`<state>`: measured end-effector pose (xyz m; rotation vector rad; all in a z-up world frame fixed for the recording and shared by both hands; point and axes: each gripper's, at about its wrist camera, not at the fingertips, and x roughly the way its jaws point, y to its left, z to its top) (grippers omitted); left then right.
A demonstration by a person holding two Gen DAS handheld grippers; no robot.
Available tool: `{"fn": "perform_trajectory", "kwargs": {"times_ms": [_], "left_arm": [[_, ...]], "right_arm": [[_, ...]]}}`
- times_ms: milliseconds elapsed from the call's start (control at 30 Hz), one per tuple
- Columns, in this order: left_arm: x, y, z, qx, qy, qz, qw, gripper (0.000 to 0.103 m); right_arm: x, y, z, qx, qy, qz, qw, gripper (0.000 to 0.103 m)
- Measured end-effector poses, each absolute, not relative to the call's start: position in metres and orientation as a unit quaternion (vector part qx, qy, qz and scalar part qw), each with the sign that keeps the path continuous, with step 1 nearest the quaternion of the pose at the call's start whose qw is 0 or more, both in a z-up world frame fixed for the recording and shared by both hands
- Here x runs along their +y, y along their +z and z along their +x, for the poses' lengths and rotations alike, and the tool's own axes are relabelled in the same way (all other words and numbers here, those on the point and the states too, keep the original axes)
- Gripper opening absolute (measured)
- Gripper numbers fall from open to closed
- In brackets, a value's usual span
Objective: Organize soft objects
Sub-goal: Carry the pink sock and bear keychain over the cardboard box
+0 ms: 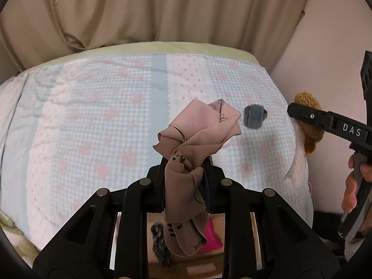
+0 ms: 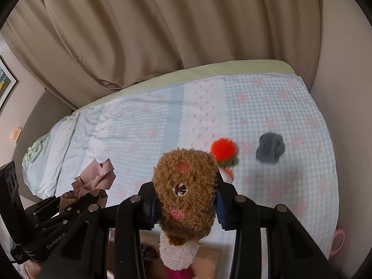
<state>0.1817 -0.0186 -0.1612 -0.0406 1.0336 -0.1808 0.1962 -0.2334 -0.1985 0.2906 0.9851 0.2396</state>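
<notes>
My left gripper (image 1: 186, 162) is shut on a crumpled pinkish-beige cloth (image 1: 193, 137) with dark print, which hangs down between the fingers above the bed. The same cloth (image 2: 93, 179) and left gripper (image 2: 76, 200) show at the lower left of the right wrist view. My right gripper (image 2: 186, 193) is shut on a brown plush toy (image 2: 186, 193) with pink cheeks, a white fuzzy body and a red pom-pom (image 2: 223, 149). That toy (image 1: 309, 125) and the right gripper (image 1: 302, 114) appear at the right of the left wrist view. A rolled blue-grey sock ball (image 1: 255, 116) (image 2: 270, 150) lies on the bed.
The bed (image 1: 93, 116) wears a blue-and-white checked cover with pink flowers. Beige curtains (image 1: 162, 7) hang behind it, and a pale wall stands on the right. A person's hand (image 1: 353, 186) holds the right gripper's handle. Below the bed edge, a cardboard box (image 1: 186, 251) holds pink and dark items.
</notes>
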Motion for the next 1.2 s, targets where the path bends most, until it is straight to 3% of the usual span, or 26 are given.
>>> {"fn": "perform_trajectory", "kwargs": {"times_ms": [467, 800, 1200], "left_arm": [[0.055, -0.168, 0.067, 0.506, -0.089, -0.036, 0.857, 0.021], [0.097, -0.227, 0.028, 0.541, -0.079, -0.054, 0.836, 0.021], [0.101, -0.319, 0.045, 0.585, -0.071, -0.069, 0.805, 0.021]], "right_arm": [[-0.15, -0.217, 0.078, 0.479, 0.114, 0.141, 0.859, 0.036], [-0.095, -0.261, 0.038, 0.49, 0.102, 0.123, 0.857, 0.036], [-0.071, -0.344, 0.052, 0.534, 0.091, 0.107, 0.834, 0.036]]}}
